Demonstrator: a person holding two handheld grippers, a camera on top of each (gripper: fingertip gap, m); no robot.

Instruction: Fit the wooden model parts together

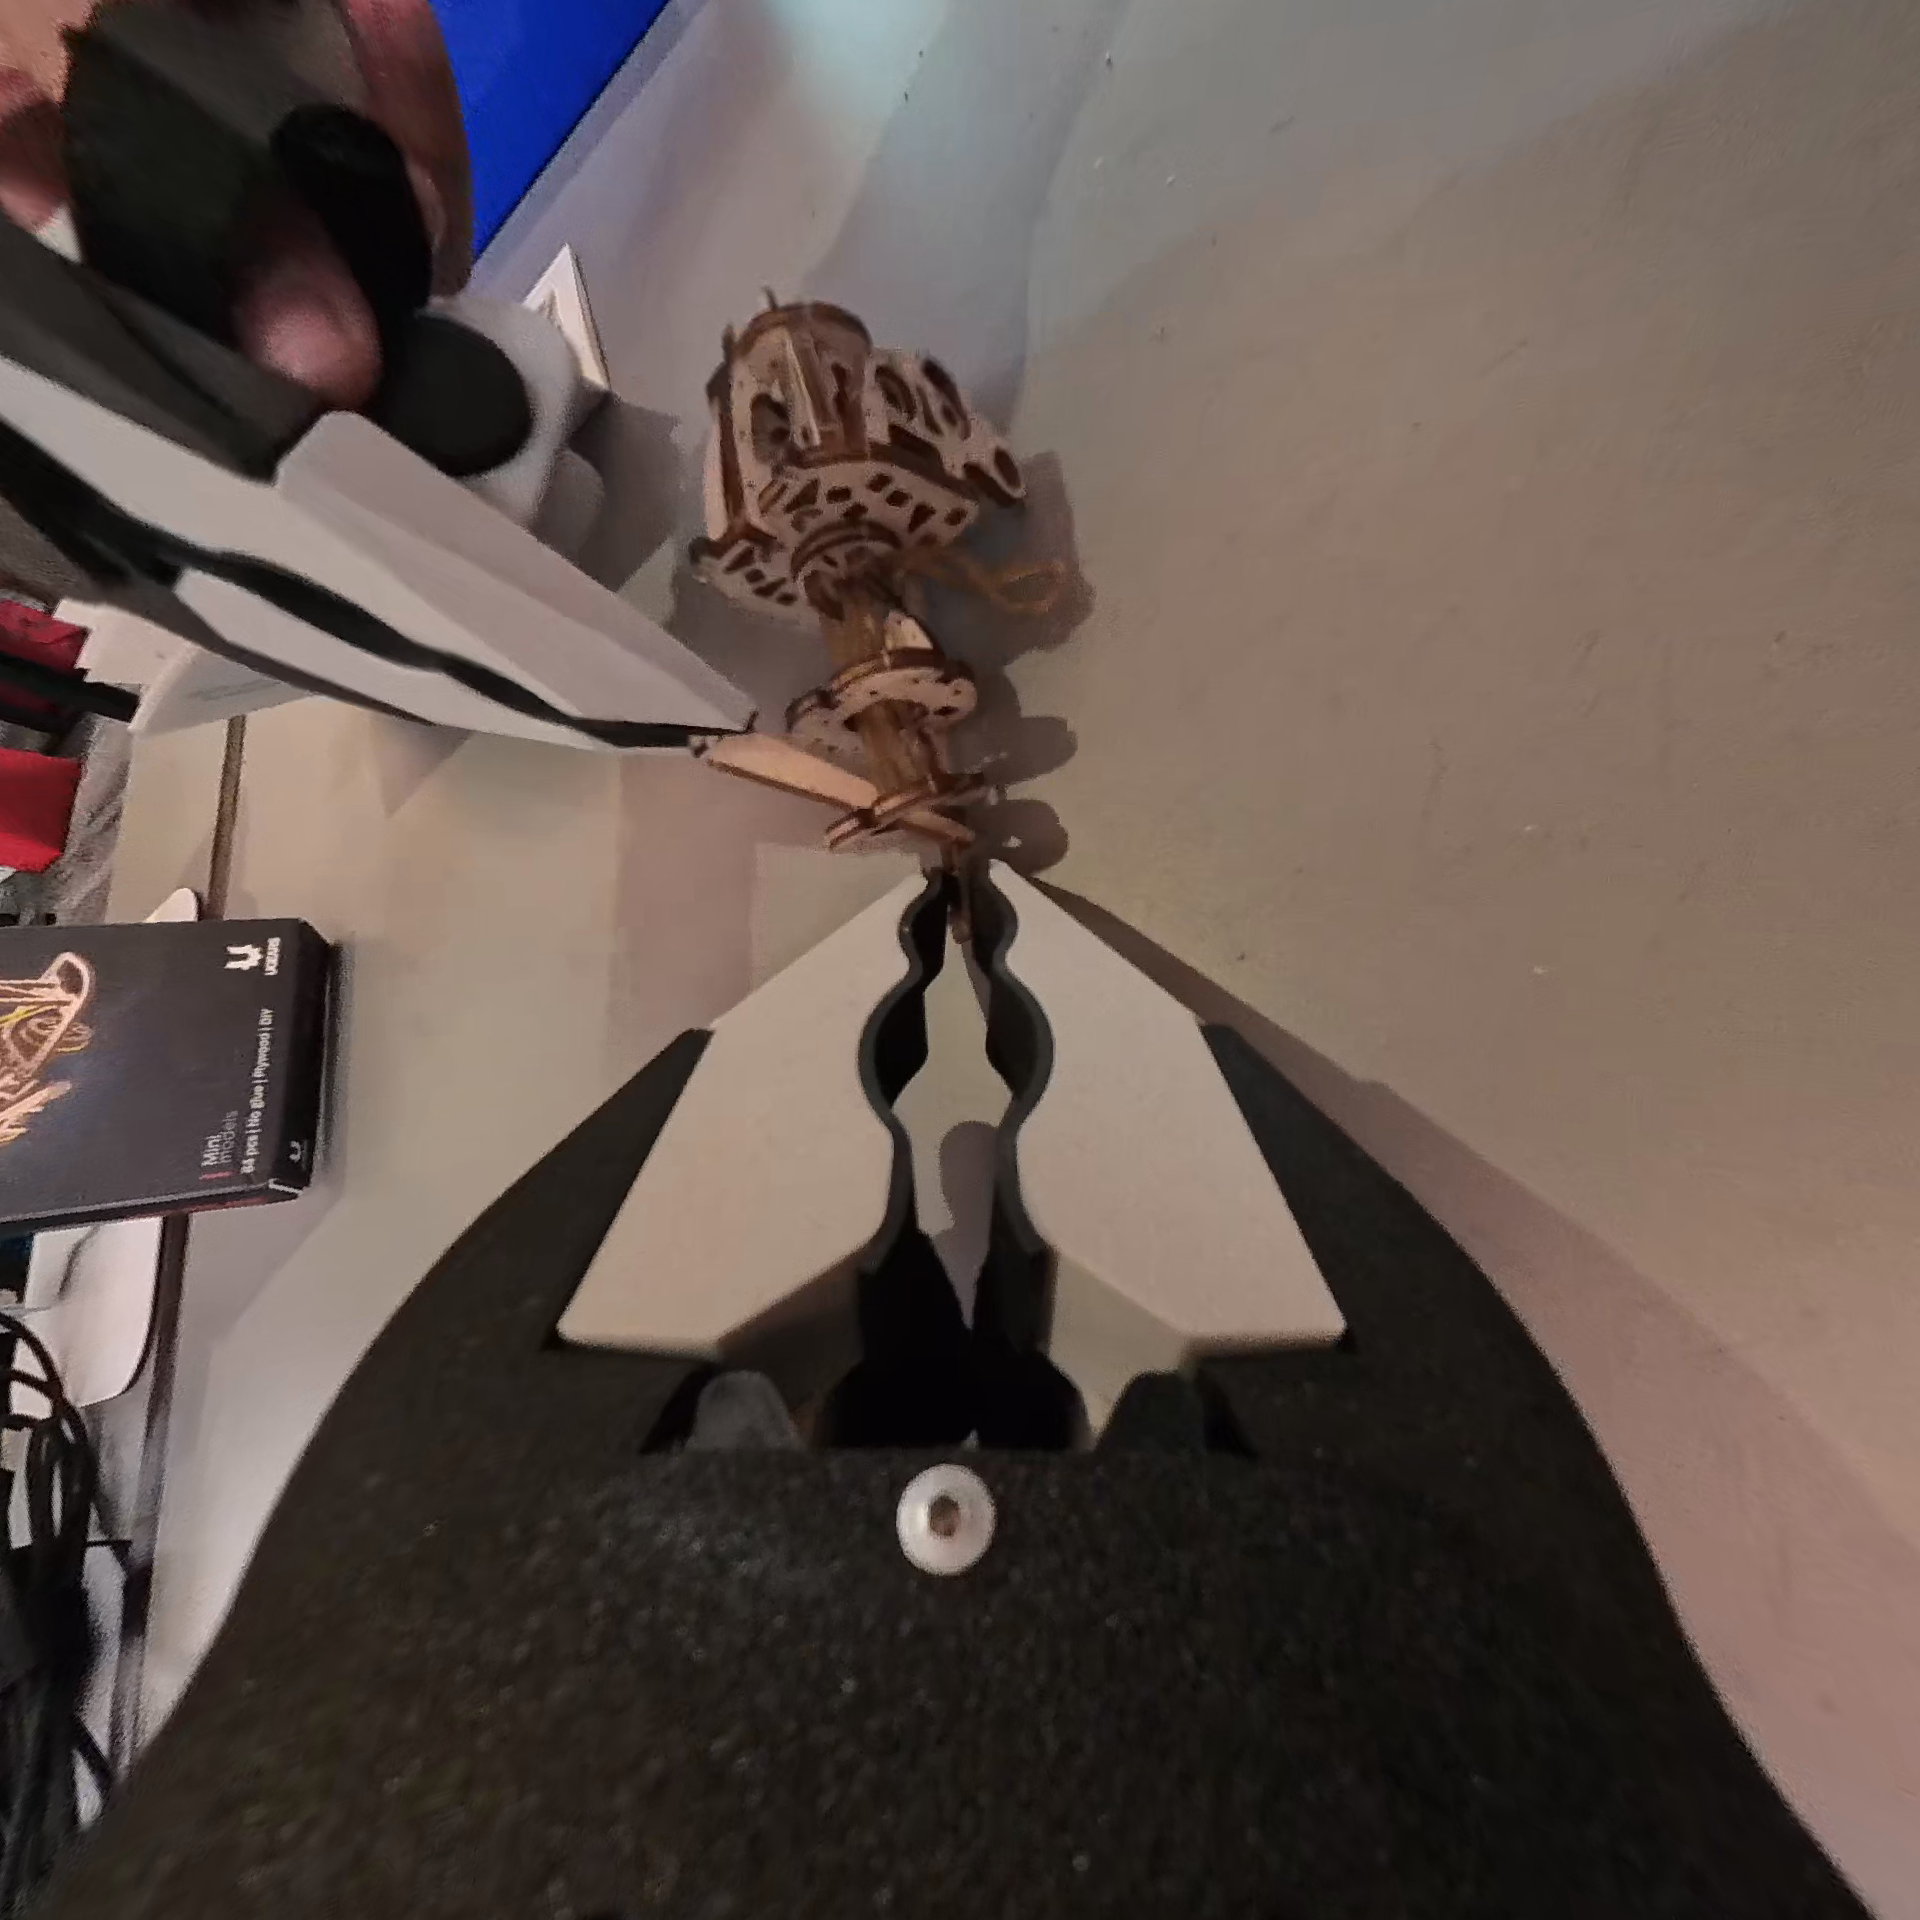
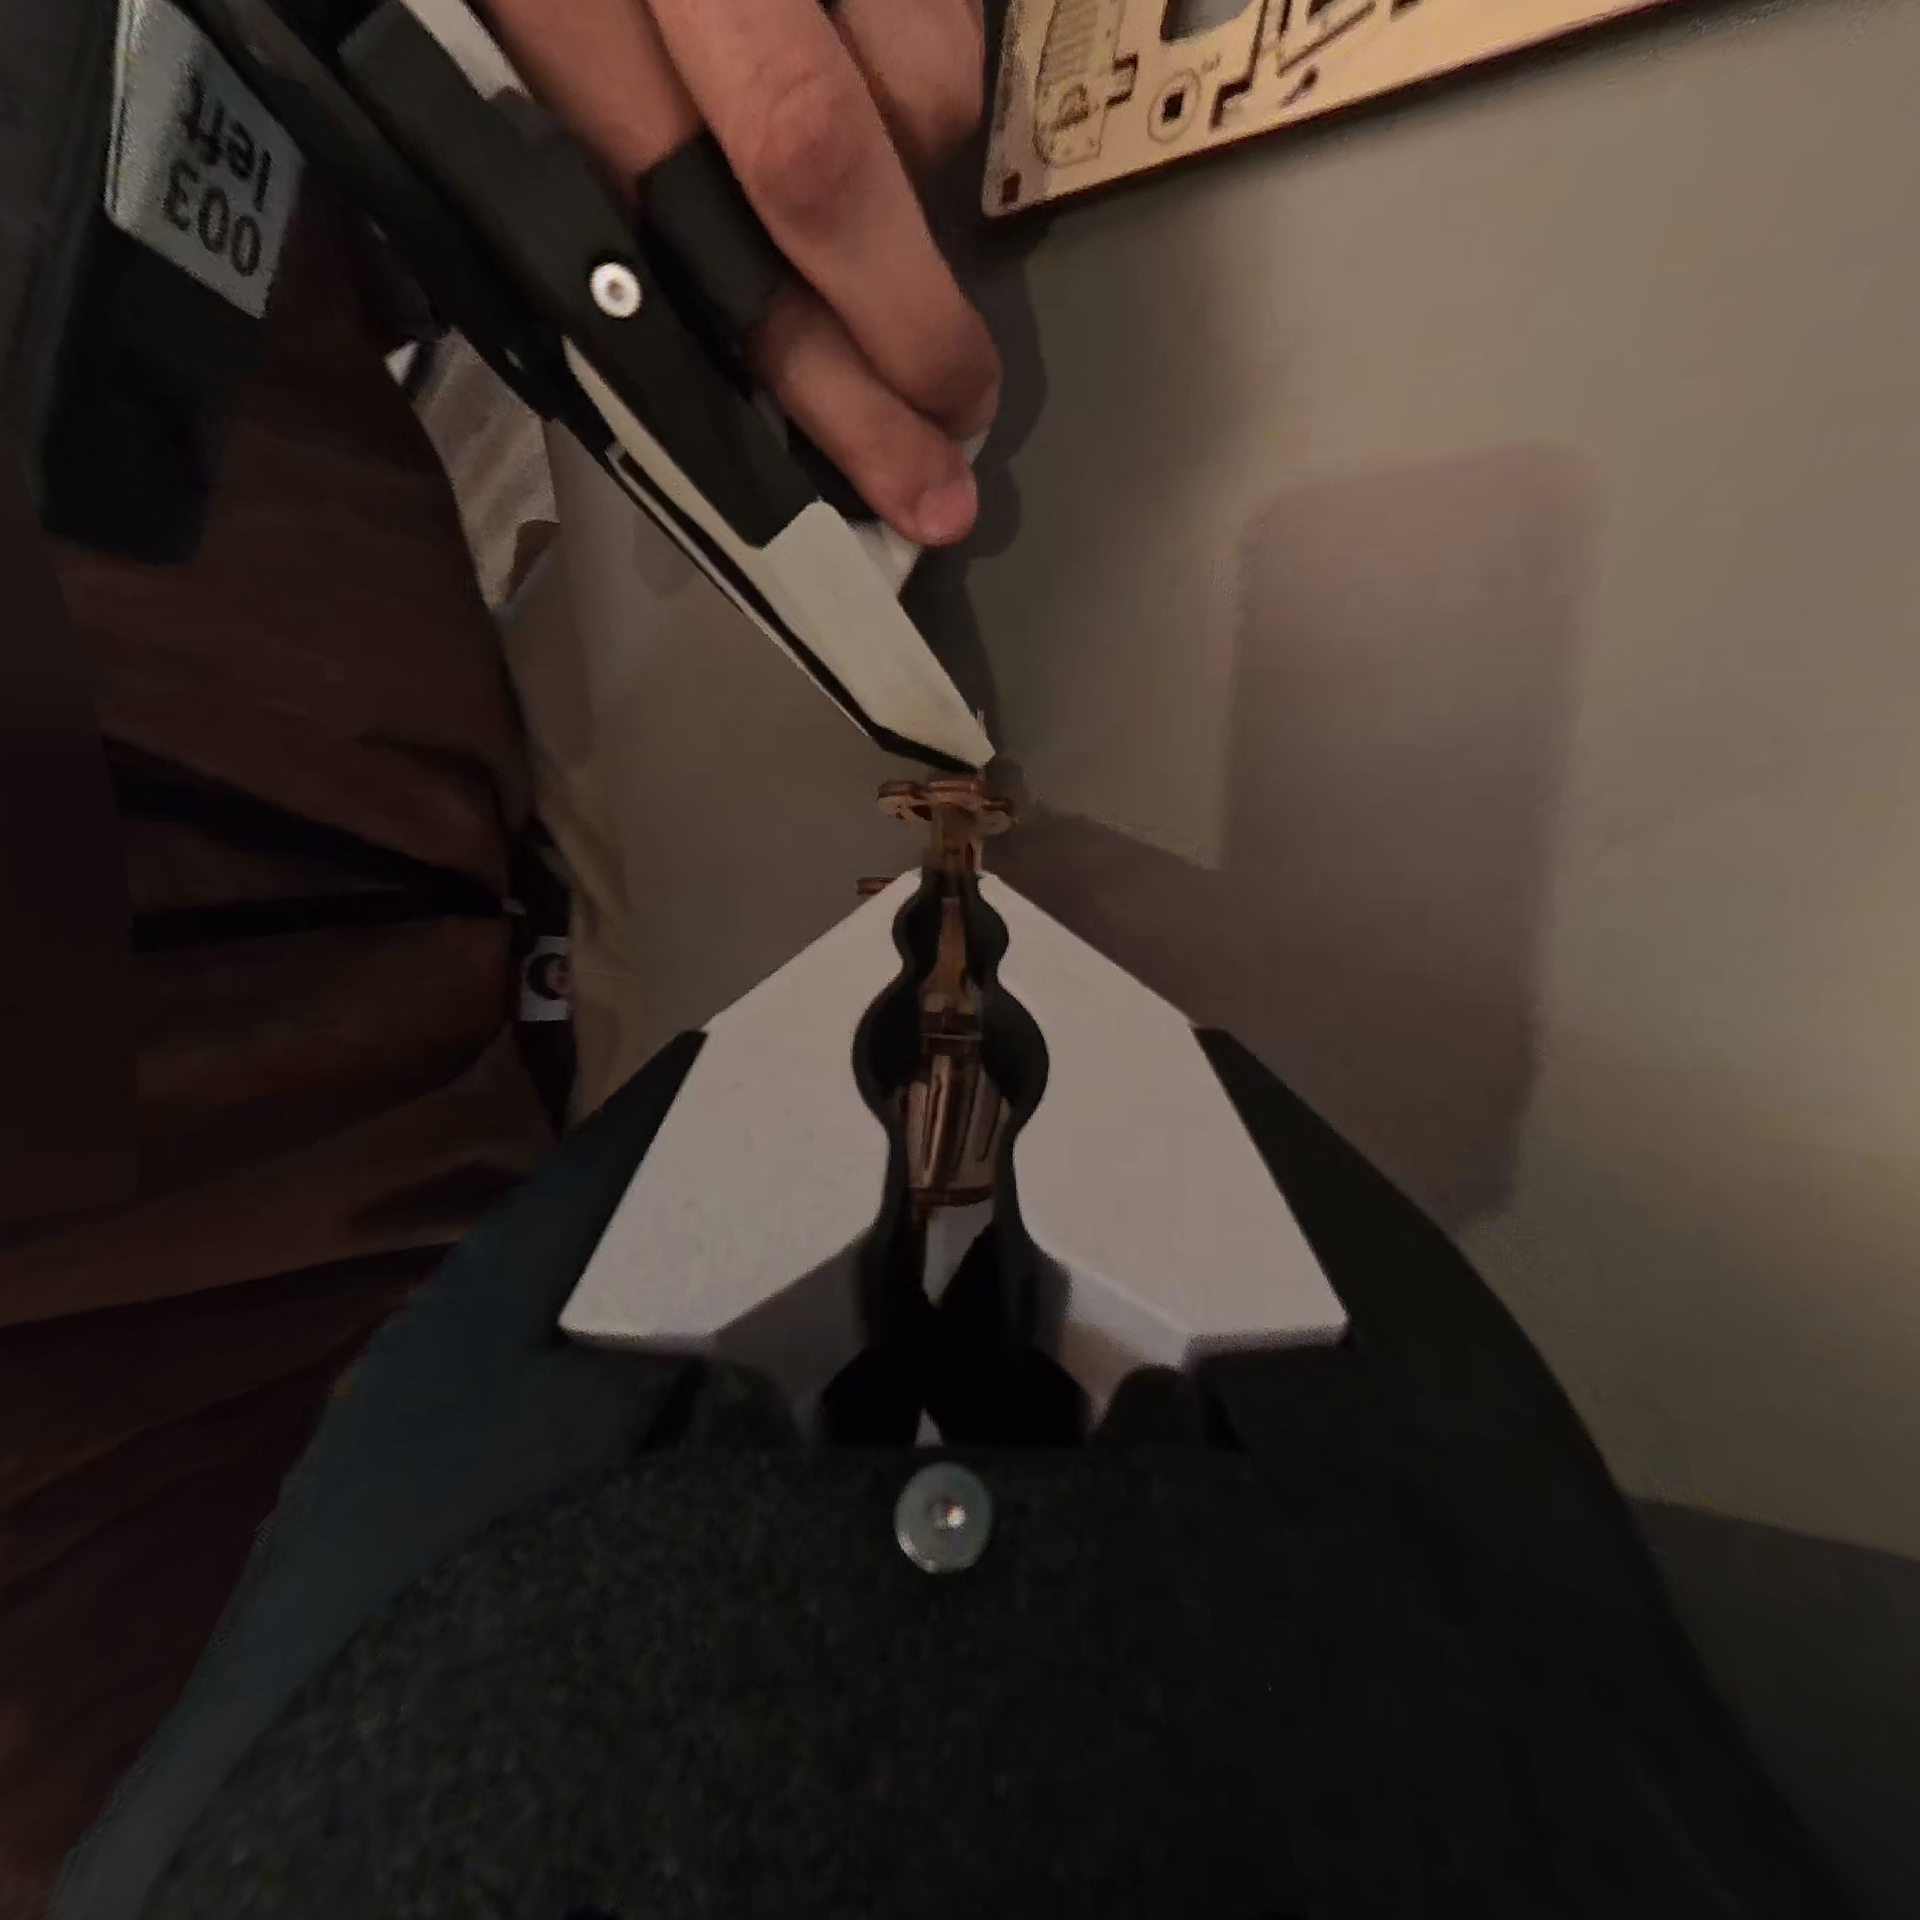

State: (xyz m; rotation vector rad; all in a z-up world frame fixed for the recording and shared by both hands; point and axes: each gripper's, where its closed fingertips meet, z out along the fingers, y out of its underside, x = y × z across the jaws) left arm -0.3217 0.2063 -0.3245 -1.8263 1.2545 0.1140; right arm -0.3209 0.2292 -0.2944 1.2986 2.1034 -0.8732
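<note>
Left gripper (image 1: 954, 902) pinches wooden model's (image 1: 852, 488) tip, contact half-hidden | right gripper (image 2: 948, 894) clamps its blade (image 1: 795, 767) | boxed kit (image 1: 156, 1070) cut off

dark box (image 1: 156, 1070) left on pale table (image 1: 1455, 623) | black cables (image 1: 42, 1455) | blue panel (image 1: 530, 94)

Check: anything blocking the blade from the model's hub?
Nothing visible. In the left wrist view the blade, pinched by the right gripper, reaches the hub of the model. The left gripper grips the model just below the hub, clear of the blade.
</note>
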